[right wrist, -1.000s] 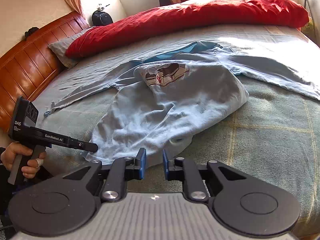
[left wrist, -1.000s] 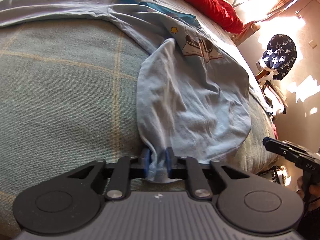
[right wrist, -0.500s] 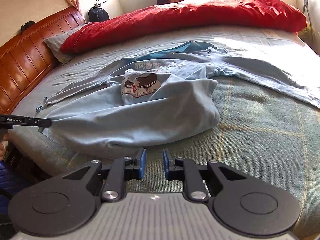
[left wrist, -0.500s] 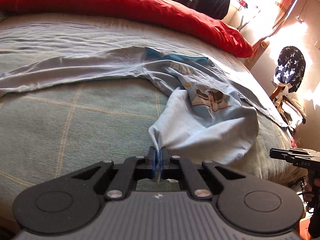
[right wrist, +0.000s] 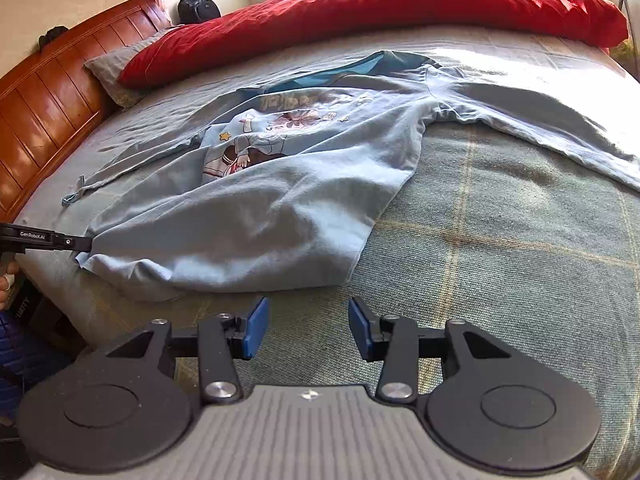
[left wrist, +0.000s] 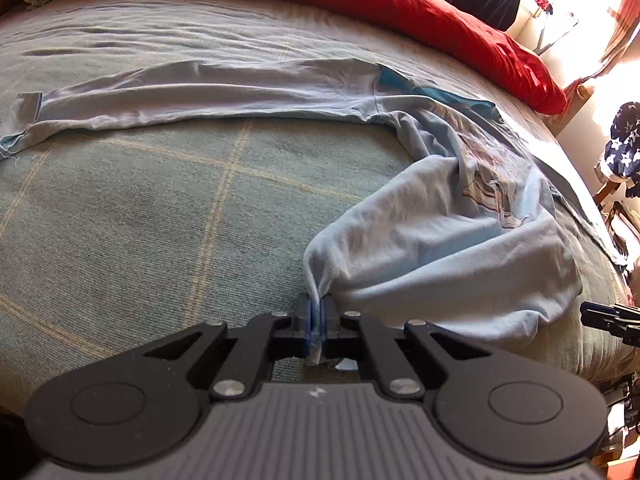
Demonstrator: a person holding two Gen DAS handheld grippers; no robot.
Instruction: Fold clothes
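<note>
Now the left gripper (left wrist: 316, 322) — clamped on the shirt (right wrist: 256, 216) hem — has dragged it flatter; right gripper (right wrist: 307, 326) jaws just opened, empty, near the hem's other corner.

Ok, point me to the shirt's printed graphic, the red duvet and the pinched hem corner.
printed graphic (right wrist: 256, 148): right wrist view, on the cartoon figure.
red duvet (right wrist: 380, 4): right wrist view, middle of its top.
pinched hem corner (left wrist: 318, 294): left wrist view, on cloth just ahead of the shut left tongs.

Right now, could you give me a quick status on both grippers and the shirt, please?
Left gripper shut on shirt hem corner. Right gripper just opened, empty, short of the hem. Nothing in the way.
</note>
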